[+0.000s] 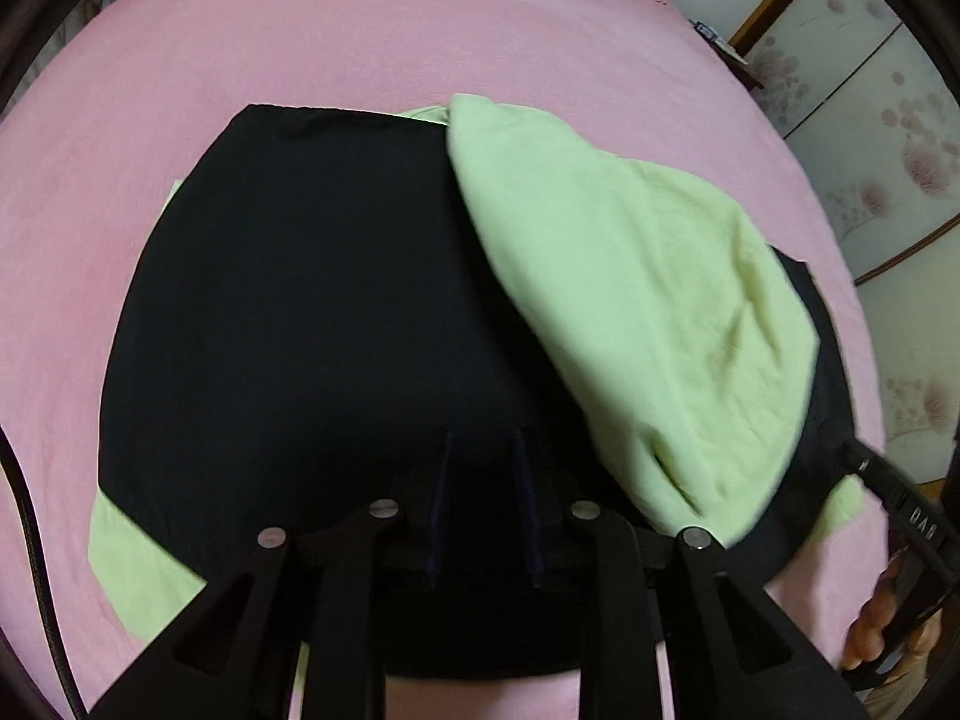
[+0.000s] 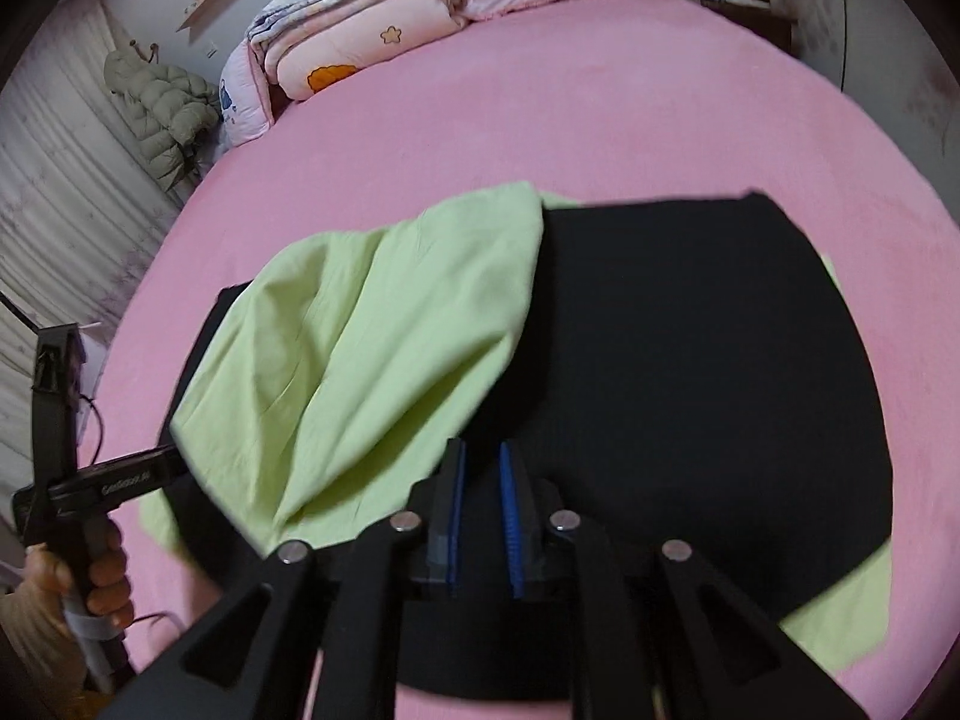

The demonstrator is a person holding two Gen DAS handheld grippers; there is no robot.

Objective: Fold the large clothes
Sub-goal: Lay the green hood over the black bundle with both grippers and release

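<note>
A garment, black outside with light green lining, lies on the pink bed. Its black part is spread flat, and a light green flap is folded over one side. In the right wrist view the black part is right and the green flap left. My left gripper hovers over the black cloth, fingers a little apart, holding nothing. My right gripper is likewise slightly open and empty over the garment's near edge. Each gripper also shows in the other's view, at the garment's side.
The pink bed sheet stretches wide beyond the garment. A folded quilt lies at the head of the bed. A padded jacket hangs on the wall. Floral sliding doors stand beside the bed.
</note>
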